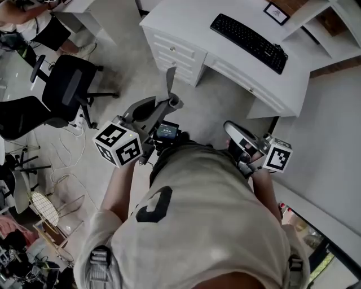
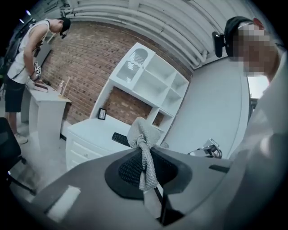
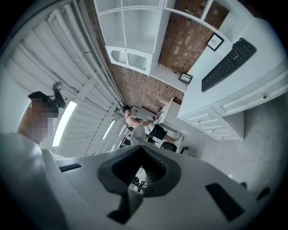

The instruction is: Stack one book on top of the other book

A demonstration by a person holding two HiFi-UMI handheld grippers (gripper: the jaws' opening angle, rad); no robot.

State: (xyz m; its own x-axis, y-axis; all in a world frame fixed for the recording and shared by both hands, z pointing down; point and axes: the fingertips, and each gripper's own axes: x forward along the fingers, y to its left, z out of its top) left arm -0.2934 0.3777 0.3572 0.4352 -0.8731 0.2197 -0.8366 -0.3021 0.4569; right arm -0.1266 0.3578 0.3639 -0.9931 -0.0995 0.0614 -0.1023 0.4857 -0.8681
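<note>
No book shows in any view. I hold both grippers close to my chest, away from the white desk (image 1: 237, 53). The left gripper (image 1: 170, 83) points up towards the desk. Its jaws are shut, and grey knitted fabric (image 2: 143, 146) covers the fingertips, which press together with nothing between them. The right gripper (image 1: 236, 132) stays low by my right side, its marker cube (image 1: 278, 157) turned outward. In the right gripper view its jaws (image 3: 138, 133) also meet at the tips and hold nothing.
A black keyboard (image 1: 248, 35) and a small framed picture (image 1: 276, 11) lie on the desk, below a white shelf unit (image 2: 148, 76). A black office chair (image 1: 67, 84) stands at the left. Another person (image 2: 22, 67) bends over a tall white stand (image 2: 42, 96).
</note>
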